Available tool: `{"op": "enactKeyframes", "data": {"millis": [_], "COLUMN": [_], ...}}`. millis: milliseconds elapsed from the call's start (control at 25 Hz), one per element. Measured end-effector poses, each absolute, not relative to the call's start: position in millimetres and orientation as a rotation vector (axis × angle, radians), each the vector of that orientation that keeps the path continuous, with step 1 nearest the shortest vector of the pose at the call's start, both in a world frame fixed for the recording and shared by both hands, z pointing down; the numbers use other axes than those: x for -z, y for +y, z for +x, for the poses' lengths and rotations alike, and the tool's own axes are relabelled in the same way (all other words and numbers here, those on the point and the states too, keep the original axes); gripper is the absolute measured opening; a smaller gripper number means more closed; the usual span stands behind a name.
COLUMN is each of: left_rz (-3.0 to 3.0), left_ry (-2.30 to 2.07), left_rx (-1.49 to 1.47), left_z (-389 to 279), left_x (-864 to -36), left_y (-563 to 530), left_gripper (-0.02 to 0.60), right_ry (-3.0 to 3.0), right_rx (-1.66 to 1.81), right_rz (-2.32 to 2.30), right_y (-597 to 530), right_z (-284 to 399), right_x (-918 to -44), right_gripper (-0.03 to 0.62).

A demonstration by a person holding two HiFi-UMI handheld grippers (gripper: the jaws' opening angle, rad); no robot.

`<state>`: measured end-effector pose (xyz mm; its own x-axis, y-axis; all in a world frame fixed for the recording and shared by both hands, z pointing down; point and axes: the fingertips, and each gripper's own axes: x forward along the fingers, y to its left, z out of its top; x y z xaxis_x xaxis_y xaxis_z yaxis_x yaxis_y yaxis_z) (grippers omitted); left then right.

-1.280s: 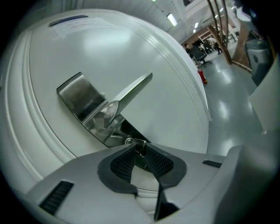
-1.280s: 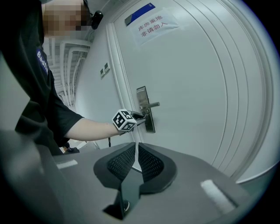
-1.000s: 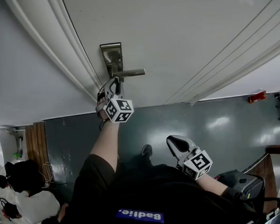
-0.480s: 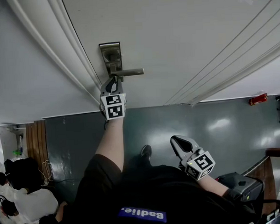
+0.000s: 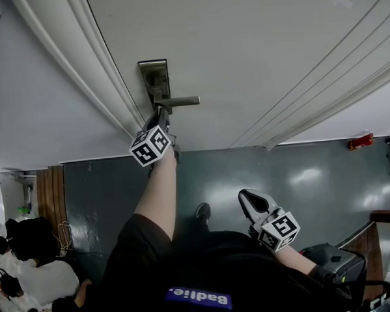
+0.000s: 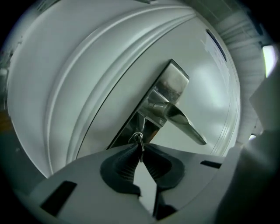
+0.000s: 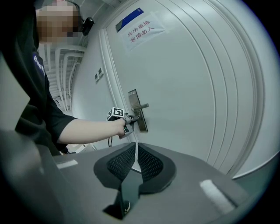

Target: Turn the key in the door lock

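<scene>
My left gripper [image 6: 140,152] has rolled since a second ago, and its marker cube [image 5: 150,146] now sits corner-up. Its jaws are closing, pinching the key [image 6: 138,139] in the lock plate [image 6: 168,87] under the lever handle [image 6: 186,124]. My right gripper [image 7: 136,153] hangs well back, jaws together, empty. The door notice [image 7: 141,30] carries red Chinese characters; my shirt [image 5: 197,299] reads "Badlie."

The head view looks steeply down a white door [image 5: 255,51], lock plate [image 5: 154,76] at upper centre. The left gripper view faces that plate from close in, almost against the key [image 6: 139,143]. The right gripper view, well back, faces the door, plate mid-frame. All 3 share it.
</scene>
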<state>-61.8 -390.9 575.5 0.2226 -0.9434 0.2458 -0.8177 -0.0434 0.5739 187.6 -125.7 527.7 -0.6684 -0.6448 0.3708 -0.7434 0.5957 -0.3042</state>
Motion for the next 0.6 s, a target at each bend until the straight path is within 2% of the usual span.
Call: {"op": "enactKeyframes", "data": {"millis": [360, 600], "left_rz": [1.563, 1.469], "left_ry": [-1.109, -0.932], "left_rx": [0.855, 0.979], "left_z": [-56.0, -55.6], "left_x": [-581.4, -582.5], "left_y": [-393.5, -393.4], "left_gripper": [0.026, 0.031], "right_ry": [-2.613, -2.603], "right_rx": [-0.676, -0.695], "right_rz": [1.134, 1.138], "right_y": [-125.9, -125.8], "right_z": [179.9, 173.3], "right_x": [-528.3, -529.4], "right_gripper": [0.018, 0.018]}}
